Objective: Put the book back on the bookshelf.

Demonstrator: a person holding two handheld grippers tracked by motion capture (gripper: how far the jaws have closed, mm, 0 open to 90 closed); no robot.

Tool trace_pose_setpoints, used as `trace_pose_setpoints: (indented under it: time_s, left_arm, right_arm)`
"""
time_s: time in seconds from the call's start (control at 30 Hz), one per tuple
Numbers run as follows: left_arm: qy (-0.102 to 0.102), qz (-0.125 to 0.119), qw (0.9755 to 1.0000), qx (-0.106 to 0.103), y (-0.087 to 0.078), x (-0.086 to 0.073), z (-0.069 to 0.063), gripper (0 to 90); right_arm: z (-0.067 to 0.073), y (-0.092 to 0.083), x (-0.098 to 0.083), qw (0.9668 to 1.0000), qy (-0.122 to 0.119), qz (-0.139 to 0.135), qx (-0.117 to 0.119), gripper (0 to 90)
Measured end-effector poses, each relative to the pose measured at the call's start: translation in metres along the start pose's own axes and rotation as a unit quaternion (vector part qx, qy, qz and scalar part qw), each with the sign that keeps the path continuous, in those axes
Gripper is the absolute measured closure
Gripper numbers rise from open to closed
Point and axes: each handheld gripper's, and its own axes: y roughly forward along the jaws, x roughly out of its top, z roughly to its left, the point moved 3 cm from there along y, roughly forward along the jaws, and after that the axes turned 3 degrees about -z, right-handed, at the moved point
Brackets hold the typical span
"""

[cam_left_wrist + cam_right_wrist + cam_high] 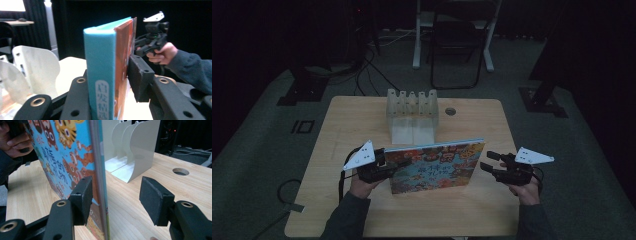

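Upright on the table (362,210), just before the white rack (412,109), the picture book (437,167) runs left to right: left gripper (399,164) clamped on its spine end, right gripper (488,161) open, straddling the opposite edge.

White rack (412,111) on wooden table (352,120); folding chair (455,45) behind.

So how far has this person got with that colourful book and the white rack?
The book already stands upright on the table. In hand: the left claw clamps its spine end, while the right claw is open around the other edge, one pad away. The rack behind holds no book yet; slotting it there probably remains.
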Motion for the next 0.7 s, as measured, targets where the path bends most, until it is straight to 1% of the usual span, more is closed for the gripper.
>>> trace_pose_setpoints:
  time_s: [0.1, 0.2, 0.37, 0.43, 0.47, 0.5, 0.7]
  left_arm:
    - [0.004, 0.005, 1.0, -0.008, 0.001, -0.001, -0.002, 65.9]
    - [0.003, 0.01, 0.9998, -0.016, 0.004, -0.004, -0.003, 65.5]
    - [-0.004, 0.003, 0.9997, -0.025, 0.007, -0.003, -0.004, 65.3]
    - [-0.003, 0.003, 0.9996, -0.029, 0.007, -0.003, -0.004, 66.5]
    - [-0.004, 0.004, 0.9992, -0.04, 0.008, -0.003, -0.005, 66.5]
    - [-0.005, 0.004, 0.9989, -0.047, 0.008, -0.003, -0.006, 68.3]
    - [-0.01, 0.004, 0.9977, -0.067, 0.011, -0.002, -0.008, 71.6]
  right_arm:
    - [0.001, 0.0, 0.0, 1.0, -0.001, -0.001, 0.001, 43.6]
    - [0.001, 0.0, 0.001, 1.0, -0.001, -0.002, 0.002, 43.6]
    - [0.0, 0.0, 0.0, 1.0, 0.0, -0.002, 0.001, 43.6]
    - [0.0, 0.0, -0.001, 1.0, 0.0, -0.002, 0.001, 43.6]
    - [0.0, 0.0, -0.001, 1.0, 0.0, -0.002, 0.001, 43.6]
    - [0.0, -0.001, -0.002, 1.0, 0.001, 0.0, 0.001, 43.6]
    - [0.0, -0.001, -0.002, 1.0, 0.003, -0.002, 0.0, 43.7]
